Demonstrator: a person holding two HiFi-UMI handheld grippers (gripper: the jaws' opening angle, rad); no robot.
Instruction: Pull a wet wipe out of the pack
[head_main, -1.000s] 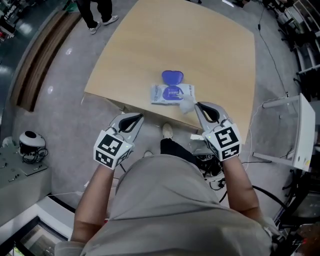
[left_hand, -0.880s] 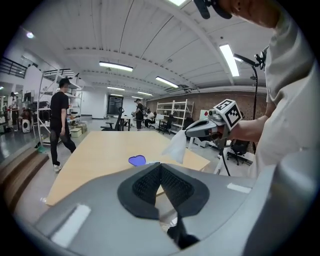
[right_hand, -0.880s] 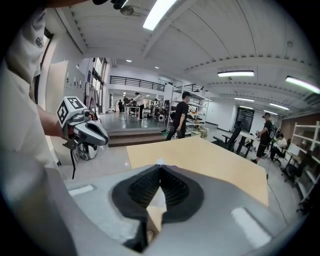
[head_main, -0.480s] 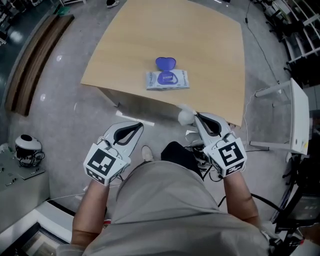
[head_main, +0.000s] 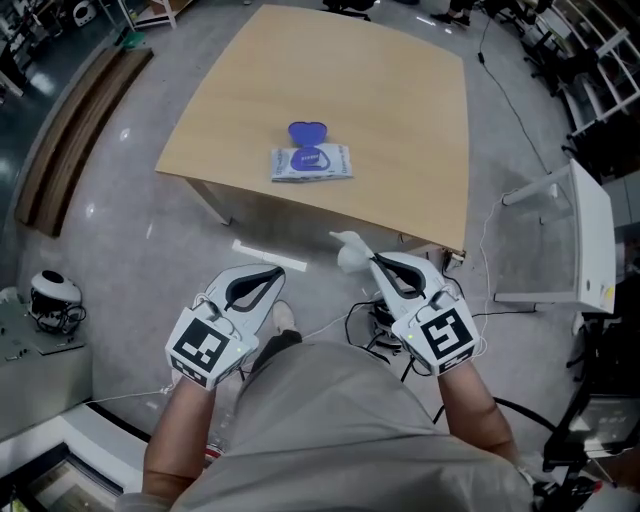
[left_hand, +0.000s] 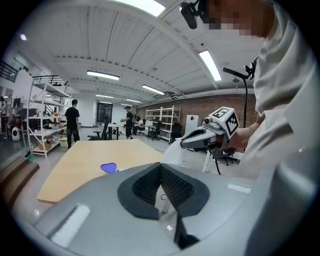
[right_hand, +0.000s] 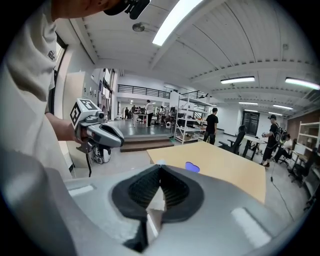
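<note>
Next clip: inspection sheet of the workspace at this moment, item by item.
Surface: wooden table, holding only the pack.
Job's things: wipe pack lying flat, its blue lid open; wet wipe off the table, apart from the pack.
Clutter: nothing seen on the table.
Grippers: left gripper shut, empty; right gripper shut on the wet wipe.
Cables: loose cables on the floor near the person.
Surroundings: white frame at right; shelving and people beyond the table.

No legible text. I cannot read the print on the wet wipe pack (head_main: 311, 163): too small.
</note>
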